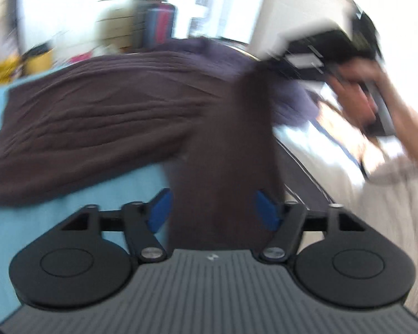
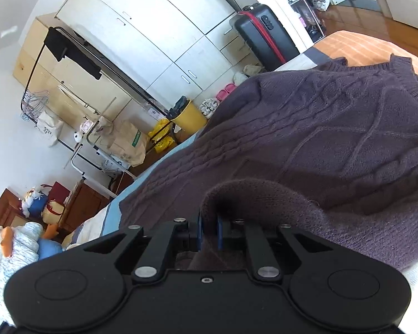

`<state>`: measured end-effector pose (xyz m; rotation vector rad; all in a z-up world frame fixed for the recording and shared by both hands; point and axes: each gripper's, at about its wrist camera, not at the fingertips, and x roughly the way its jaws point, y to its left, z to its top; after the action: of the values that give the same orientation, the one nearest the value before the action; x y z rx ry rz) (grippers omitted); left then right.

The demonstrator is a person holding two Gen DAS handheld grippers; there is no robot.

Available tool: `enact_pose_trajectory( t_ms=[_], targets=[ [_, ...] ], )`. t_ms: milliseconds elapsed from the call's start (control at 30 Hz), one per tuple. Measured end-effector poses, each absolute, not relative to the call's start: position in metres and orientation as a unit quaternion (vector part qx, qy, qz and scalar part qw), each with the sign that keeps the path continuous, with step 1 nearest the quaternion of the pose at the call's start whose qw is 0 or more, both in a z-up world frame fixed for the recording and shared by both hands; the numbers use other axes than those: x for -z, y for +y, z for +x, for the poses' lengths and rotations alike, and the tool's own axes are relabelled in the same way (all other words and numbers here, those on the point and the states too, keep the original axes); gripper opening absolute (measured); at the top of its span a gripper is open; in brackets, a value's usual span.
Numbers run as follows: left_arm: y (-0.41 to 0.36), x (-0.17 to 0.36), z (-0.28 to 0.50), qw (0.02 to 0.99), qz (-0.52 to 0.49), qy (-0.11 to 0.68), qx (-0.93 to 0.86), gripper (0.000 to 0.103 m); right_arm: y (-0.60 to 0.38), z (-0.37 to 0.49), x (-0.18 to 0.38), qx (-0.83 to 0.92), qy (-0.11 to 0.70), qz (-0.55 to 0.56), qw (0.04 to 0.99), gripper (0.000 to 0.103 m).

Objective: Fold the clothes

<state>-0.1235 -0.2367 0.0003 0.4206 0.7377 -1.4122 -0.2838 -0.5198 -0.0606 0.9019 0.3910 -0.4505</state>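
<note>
Here, purple sweater [image 2: 334, 139] fold in pinching right claw [image 2: 209, 232], left claw [image 1: 214, 208] spread (no legible writing).

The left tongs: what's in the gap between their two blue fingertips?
A dark purple sweater fold runs between the left tongs, whose blue pads stand apart; the left wrist view shows it.

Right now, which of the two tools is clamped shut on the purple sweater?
The right tool: its blue pads pinch a fold of the purple sweater. The left tool stands wide, sweater cloth hanging loose between its pads.
</note>
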Motion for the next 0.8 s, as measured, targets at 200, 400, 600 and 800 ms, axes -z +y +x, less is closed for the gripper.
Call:
enact_pose_trajectory(
  t_ms=[200,400,600,800],
  targets=[
    [-0.268,0.037,-0.153,0.65,0.293,0.326,0.62,0.073,-0.519,-0.301,0.058,0.211,0.169,0.453,0.849,0.015],
    [-0.271,0.052,-0.162,0.663,0.356,0.278,0.596,0.083,-0.522,-0.317,0.059,0.204,0.158,0.476,0.841,0.015],
    [-0.26,0.03,-0.142,0.713,0.336,0.261,0.557,0.016,-0.518,-0.322,0.058,0.203,0.153,0.478,0.841,0.015],
    [-0.233,-0.003,-0.085,0.773,0.243,0.278,0.516,0.015,-0.519,-0.325,0.056,0.24,0.163,0.455,0.842,0.015]
  ],
)
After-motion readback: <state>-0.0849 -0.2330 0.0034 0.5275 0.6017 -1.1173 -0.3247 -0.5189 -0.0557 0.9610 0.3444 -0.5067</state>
